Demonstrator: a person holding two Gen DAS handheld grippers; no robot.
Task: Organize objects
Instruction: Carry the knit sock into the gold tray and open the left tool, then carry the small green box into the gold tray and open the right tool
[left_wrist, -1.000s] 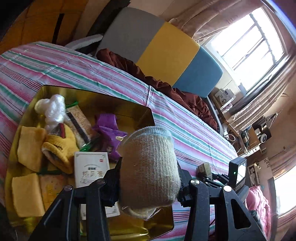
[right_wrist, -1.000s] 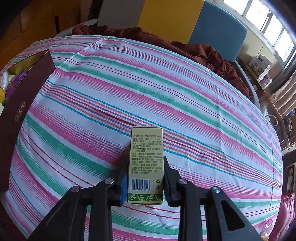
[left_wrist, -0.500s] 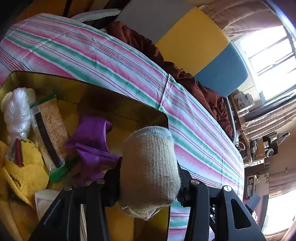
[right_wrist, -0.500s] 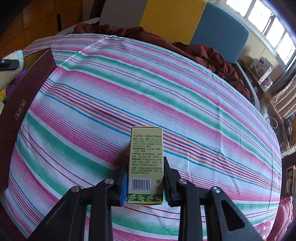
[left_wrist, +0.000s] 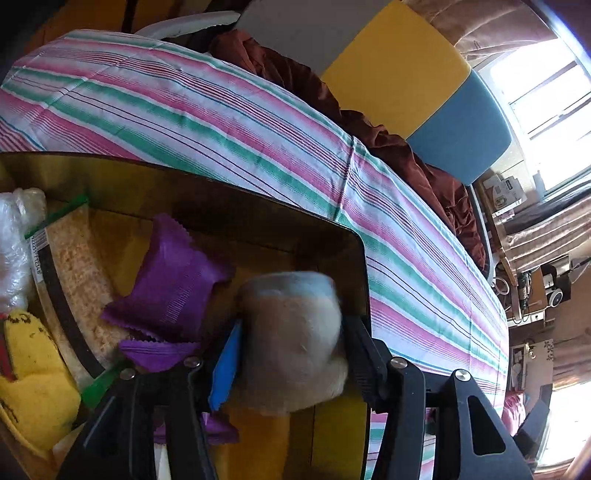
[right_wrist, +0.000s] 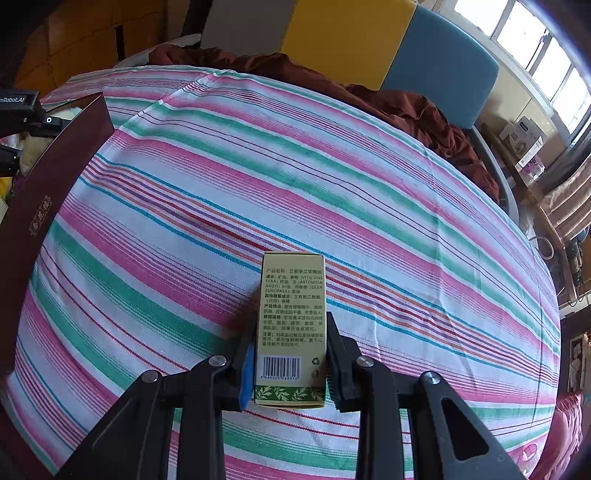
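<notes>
The left gripper (left_wrist: 291, 343) holds a rolled grey-beige sock (left_wrist: 291, 339), its fingers (left_wrist: 360, 350) clamped on both sides of it, over the right-hand corner of an open box (left_wrist: 258, 221) with a gold lining. The sock looks blurred. In the box lie a purple packet (left_wrist: 173, 288), a long snack bar in a clear wrapper (left_wrist: 74, 280), a yellow glove (left_wrist: 33, 373) and a crumpled clear bag (left_wrist: 14, 254) toward the left side. The box sits on a bed with a pink, green and white striped sheet (right_wrist: 332, 177). The right gripper (right_wrist: 290, 365) has its fingers (right_wrist: 338, 365) closed on a small green-and-cream carton (right_wrist: 291, 317), which stands on the sheet near the middle of the bed, well apart from the box (right_wrist: 48, 206) at the bed's left edge.
</notes>
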